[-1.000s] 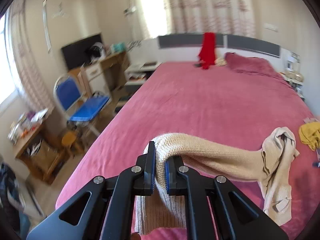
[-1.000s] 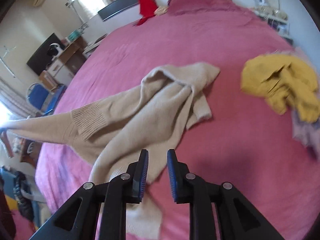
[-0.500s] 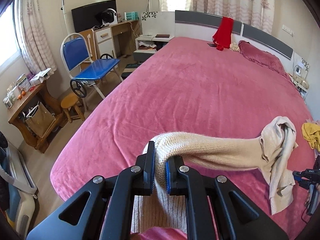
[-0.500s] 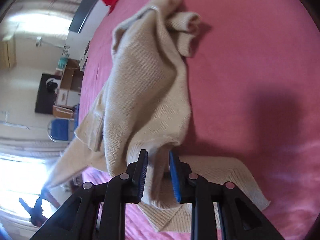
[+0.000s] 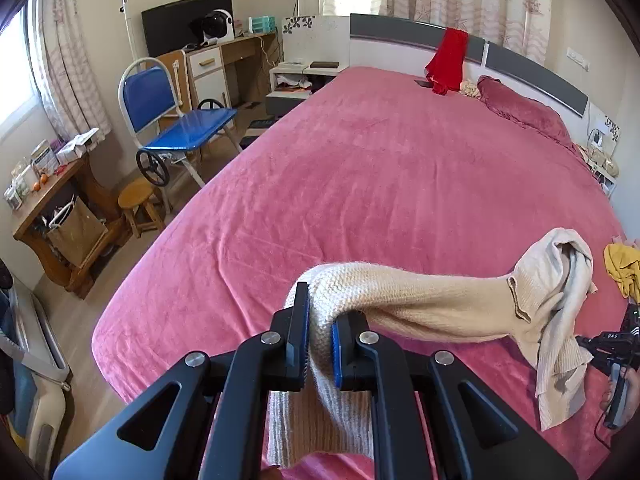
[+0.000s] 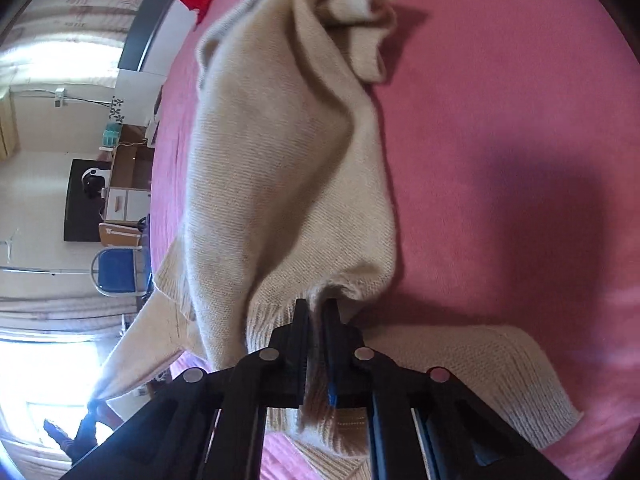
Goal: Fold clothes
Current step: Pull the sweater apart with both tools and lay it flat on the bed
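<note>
A beige knit sweater point(image 5: 440, 300) hangs stretched above the pink bed point(image 5: 380, 168). My left gripper point(image 5: 320, 320) is shut on its ribbed cuff, with the sleeve running right to the bunched body. In the right wrist view the sweater point(image 6: 288, 168) drapes over the bed point(image 6: 520, 120). My right gripper point(image 6: 318, 312) is shut on a fold of the sweater near its ribbed hem. The right gripper also shows at the right edge of the left wrist view point(image 5: 612, 352).
A yellow garment point(image 5: 622, 266) lies at the bed's right edge. A red garment point(image 5: 448, 60) hangs on the headboard, beside a pink pillow point(image 5: 524, 112). A blue chair point(image 5: 176, 120), a stool point(image 5: 138, 200) and a desk stand left of the bed.
My right gripper has moved down to the sweater and closed on a fold near the hem. My left gripper still holds the cuff; the sleeve stays stretched.
</note>
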